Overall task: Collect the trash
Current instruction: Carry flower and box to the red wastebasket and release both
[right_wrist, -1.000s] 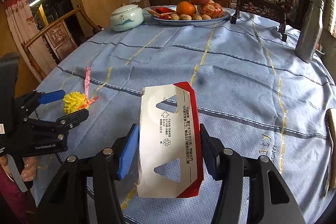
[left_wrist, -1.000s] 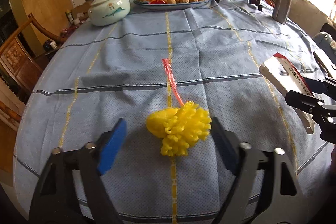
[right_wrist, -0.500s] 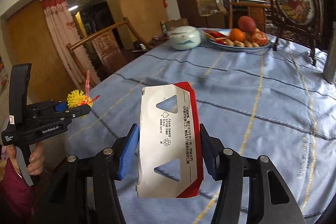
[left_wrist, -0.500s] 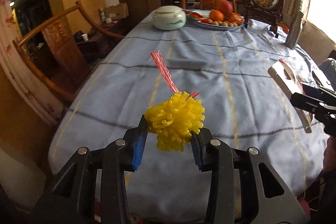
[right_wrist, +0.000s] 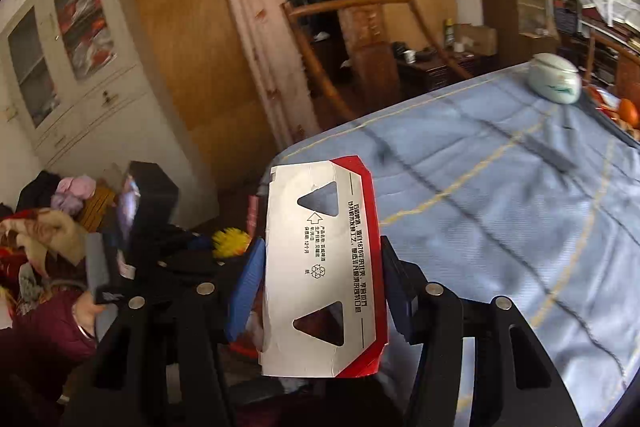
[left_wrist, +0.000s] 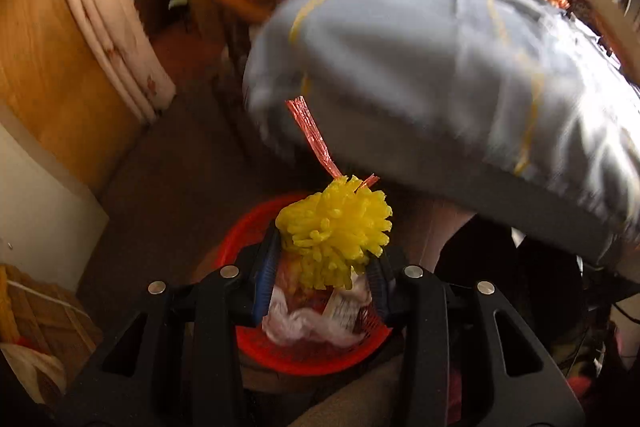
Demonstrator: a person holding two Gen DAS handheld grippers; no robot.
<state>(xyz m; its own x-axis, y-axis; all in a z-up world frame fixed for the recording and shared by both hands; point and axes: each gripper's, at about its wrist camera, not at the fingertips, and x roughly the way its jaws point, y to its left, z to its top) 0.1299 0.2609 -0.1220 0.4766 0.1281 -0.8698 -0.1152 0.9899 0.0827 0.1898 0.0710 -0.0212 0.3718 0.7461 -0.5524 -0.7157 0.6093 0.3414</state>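
Left gripper pinches a yellow pompom over a red basket holding plastic wrappers; right gripper clamps a flattened carton at twelve o'clock.

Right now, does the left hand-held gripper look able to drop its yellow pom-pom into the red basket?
Probably yes. The left hand-held gripper holds the yellow pom-pom right above the red basket, with nothing between them. The basket already holds crumpled plastic, but room seems left.
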